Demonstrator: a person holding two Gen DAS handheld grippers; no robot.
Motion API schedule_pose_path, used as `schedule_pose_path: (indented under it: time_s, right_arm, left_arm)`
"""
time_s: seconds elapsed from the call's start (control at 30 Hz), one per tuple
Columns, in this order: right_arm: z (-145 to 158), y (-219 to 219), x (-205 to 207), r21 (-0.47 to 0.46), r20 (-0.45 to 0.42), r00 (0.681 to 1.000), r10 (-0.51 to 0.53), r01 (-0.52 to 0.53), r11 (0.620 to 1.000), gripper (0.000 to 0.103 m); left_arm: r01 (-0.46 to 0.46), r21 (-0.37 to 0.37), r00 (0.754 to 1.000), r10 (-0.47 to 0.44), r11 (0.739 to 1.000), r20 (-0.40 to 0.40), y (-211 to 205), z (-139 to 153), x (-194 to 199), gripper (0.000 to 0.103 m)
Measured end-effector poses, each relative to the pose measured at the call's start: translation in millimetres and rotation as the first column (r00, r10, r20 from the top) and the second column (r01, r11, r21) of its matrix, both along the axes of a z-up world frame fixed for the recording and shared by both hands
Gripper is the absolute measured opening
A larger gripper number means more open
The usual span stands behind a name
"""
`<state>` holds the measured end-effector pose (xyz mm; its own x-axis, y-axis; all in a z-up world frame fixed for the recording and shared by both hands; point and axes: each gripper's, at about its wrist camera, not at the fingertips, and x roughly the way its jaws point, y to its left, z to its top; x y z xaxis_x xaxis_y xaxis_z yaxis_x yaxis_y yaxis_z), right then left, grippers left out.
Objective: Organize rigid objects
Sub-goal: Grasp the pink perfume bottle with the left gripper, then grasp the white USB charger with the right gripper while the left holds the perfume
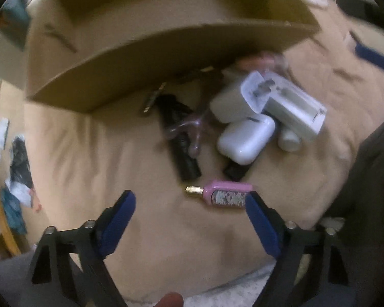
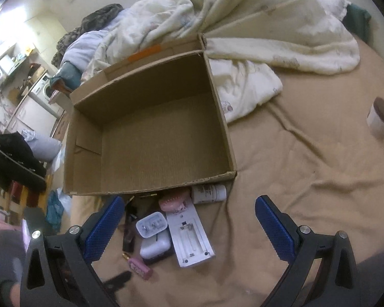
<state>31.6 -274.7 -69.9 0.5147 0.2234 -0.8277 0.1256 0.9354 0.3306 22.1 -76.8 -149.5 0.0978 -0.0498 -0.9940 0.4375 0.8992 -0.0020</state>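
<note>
An open cardboard box (image 2: pixel 219 107) stands empty on a tan bed sheet; its near wall (image 1: pixel 140 58) fills the top of the left wrist view. Small items lie piled in front of it: a white plug charger (image 1: pixel 253 92) (image 2: pixel 152 223), a white rounded case (image 1: pixel 245 138) (image 2: pixel 155 249), a white flat device (image 1: pixel 294 107) (image 2: pixel 189 235), a black stick-shaped item (image 1: pixel 179 138) (image 2: pixel 129 230). A pink gold-tipped stick (image 1: pixel 227 195) (image 2: pixel 140 268) lies nearest. My left gripper (image 1: pixel 190 195) points down, open, its right fingertip at the pink stick's end. My right gripper (image 2: pixel 189 200) hovers open above the pile.
A white bottle (image 2: pixel 208 193) and a pink item (image 2: pixel 174 202) lie against the box's front wall. A white jar with a brown lid (image 2: pixel 380 117) stands far right on the sheet. A crumpled cream duvet (image 2: pixel 243 25) lies behind the box. Clutter covers the floor at left.
</note>
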Motion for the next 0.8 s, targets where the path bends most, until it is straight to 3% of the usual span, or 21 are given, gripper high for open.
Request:
schedule_pose_path:
  time_s: [0.33,0.37,0.4,0.5,0.8]
  right_arm:
    - [-6.3,-0.9,5.5,0.026,-0.037,0.999,0.007,-0.006,1.0,0.103]
    - [-6.6,-0.6,6.0,0.027,-0.039,0.999,0.009,-0.008,1.0,0.103]
    - [-6.8,-0.2,6.3,0.026,-0.04,0.999,0.011,-0.009,1.0,0.103]
    - [-7.0,0.0,6.6,0.025,-0.041,0.999,0.013,-0.012,1.0,0.103]
    - [-16.6,2.4,10.0,0.046,-0.077,0.996,0.04,-0.037,0.998,0.103]
  left_arm:
    - [0.068,0.007,0.996,-0.068,0.998,-0.061,-30.0,-42.1,-3.8,0.078]
    - [0.075,0.013,0.996,-0.074,0.997,-0.058,-32.3,-46.7,-5.2,0.076]
    - [0.079,0.013,0.996,-0.078,0.997,-0.049,-34.0,-49.8,-7.6,0.061]
    - [0.077,-0.007,0.996,-0.077,0.997,-0.039,-34.6,-52.7,-13.0,0.058]
    - [-0.04,0.018,0.997,0.039,0.999,0.065,16.0,12.6,0.5,0.058]
